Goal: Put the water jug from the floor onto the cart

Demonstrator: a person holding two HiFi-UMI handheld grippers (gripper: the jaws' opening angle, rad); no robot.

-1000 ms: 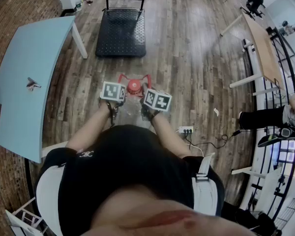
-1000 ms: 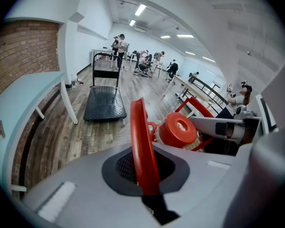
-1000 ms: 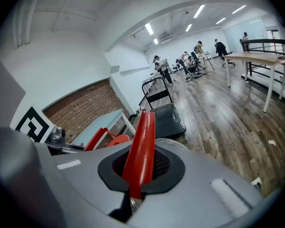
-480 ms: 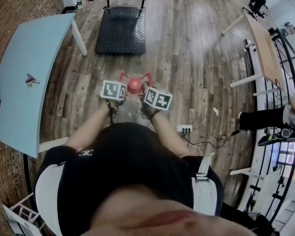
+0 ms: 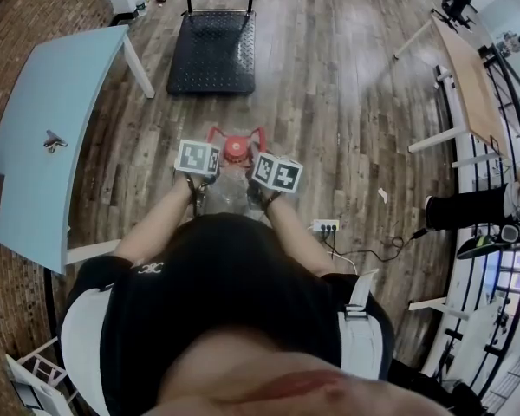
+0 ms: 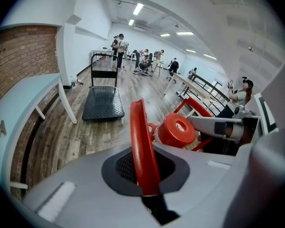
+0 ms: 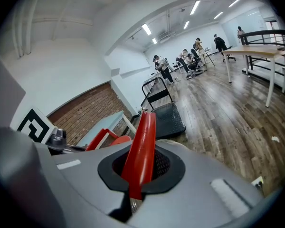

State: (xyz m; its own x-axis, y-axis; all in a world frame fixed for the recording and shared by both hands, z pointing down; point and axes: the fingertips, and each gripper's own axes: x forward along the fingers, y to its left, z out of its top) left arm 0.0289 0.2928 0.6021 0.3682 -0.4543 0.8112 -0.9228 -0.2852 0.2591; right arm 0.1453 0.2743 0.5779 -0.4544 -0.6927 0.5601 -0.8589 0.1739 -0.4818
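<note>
The water jug point(image 5: 230, 189) is clear, with a red cap point(image 5: 235, 150) and red handles, and hangs in front of the person's body above the wood floor. My left gripper point(image 6: 145, 175) is shut on the jug's left red handle point(image 6: 140, 141), with the cap point(image 6: 175, 129) just to its right. My right gripper point(image 7: 138, 170) is shut on the right red handle point(image 7: 142, 141). The black platform cart point(image 5: 212, 55) with its upright push bar stands ahead on the floor. It also shows in the left gripper view as the cart point(image 6: 102, 103) and in the right gripper view as the cart point(image 7: 168, 118).
A light blue table point(image 5: 43, 137) stands at the left, one white leg near the cart. A power strip point(image 5: 327, 228) and cable lie on the floor at the right. A wooden table point(image 5: 464, 85) and a seated person point(image 5: 477, 206) are at the far right.
Both grippers and the jug have moved a little forward toward the cart. Both grips on the red handles are unchanged.
</note>
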